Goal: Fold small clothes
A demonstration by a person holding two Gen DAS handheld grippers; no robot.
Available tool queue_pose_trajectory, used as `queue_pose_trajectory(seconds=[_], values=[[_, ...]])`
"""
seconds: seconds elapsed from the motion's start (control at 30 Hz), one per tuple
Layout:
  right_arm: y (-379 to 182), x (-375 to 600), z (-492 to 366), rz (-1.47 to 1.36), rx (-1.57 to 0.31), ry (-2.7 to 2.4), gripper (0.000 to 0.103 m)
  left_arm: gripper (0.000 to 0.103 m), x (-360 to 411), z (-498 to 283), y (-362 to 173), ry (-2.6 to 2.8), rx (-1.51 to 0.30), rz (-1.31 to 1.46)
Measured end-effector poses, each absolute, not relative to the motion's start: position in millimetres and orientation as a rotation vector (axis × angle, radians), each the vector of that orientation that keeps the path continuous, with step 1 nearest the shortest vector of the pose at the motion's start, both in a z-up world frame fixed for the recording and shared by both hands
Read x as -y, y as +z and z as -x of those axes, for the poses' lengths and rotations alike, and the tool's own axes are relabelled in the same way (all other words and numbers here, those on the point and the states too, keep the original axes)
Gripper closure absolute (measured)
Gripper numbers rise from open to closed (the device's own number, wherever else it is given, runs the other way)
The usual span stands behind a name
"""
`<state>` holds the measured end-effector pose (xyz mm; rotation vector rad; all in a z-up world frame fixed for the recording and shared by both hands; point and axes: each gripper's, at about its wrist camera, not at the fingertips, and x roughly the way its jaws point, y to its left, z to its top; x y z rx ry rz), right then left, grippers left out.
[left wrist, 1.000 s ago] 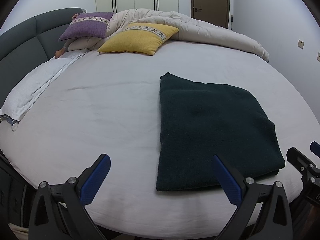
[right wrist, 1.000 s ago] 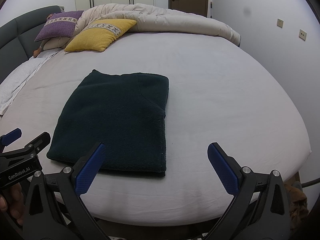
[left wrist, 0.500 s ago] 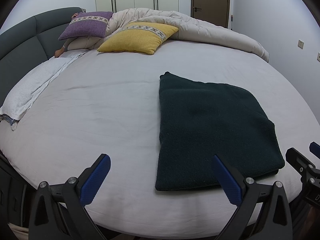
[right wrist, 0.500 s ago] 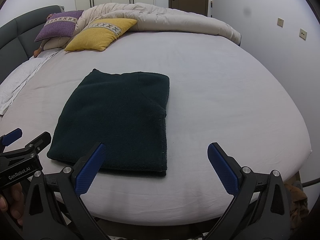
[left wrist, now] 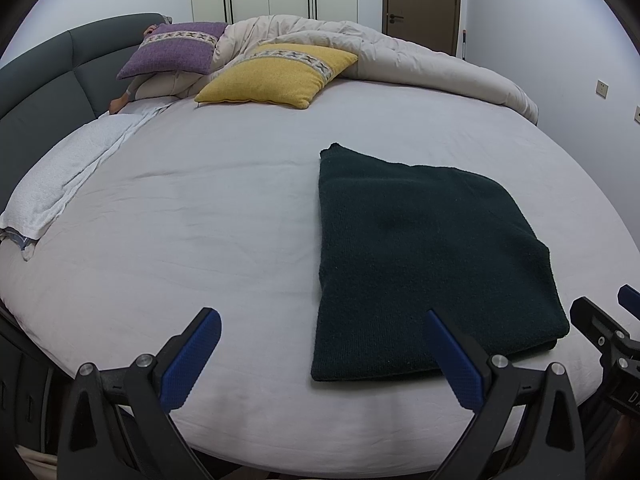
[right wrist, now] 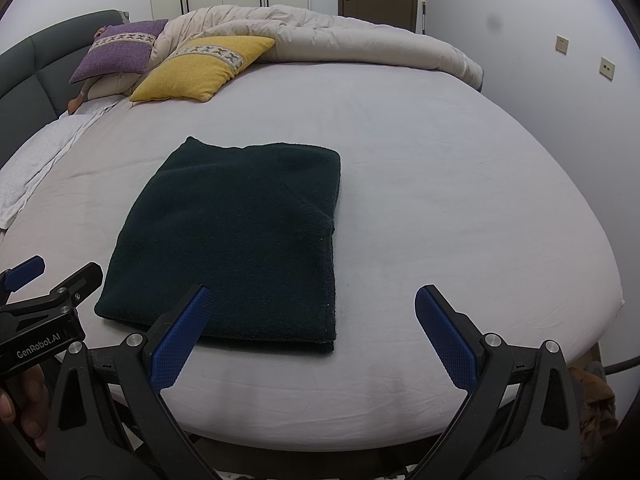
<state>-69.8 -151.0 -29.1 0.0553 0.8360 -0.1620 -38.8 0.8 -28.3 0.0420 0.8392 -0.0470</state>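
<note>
A dark green knitted garment (left wrist: 424, 256) (right wrist: 240, 240) lies folded into a flat rectangle on the round bed's pale sheet (left wrist: 180, 232) (right wrist: 440, 200), close to the near edge. My left gripper (left wrist: 324, 356) hovers open over the near edge, its right fingertip in front of the garment's near left corner. My right gripper (right wrist: 312, 332) is open too, above the garment's near right corner, nothing between its blue pads. The left tool also shows at the left edge of the right wrist view, held by a hand (right wrist: 24, 400).
A yellow cushion (left wrist: 276, 74) (right wrist: 200, 68), a purple cushion (left wrist: 172, 50) (right wrist: 116, 52) and a beige duvet (left wrist: 400, 60) (right wrist: 340, 38) lie at the far side. A grey headboard (left wrist: 40, 80) curves on the left, beside a white towel (left wrist: 60, 176).
Almost nothing has changed; both grippers stay open near the bed's edge and the folded garment lies still.
</note>
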Motion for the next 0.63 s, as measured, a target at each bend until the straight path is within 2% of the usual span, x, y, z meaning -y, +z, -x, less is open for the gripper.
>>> queue_pose_trajectory(seconds=[0.63], values=[[-33.0,151.9,68.7,-0.059,-0.846,-0.150,0.000,0.000,-0.1,37.7,-31.4,-0.039,-0.841,-0.041]])
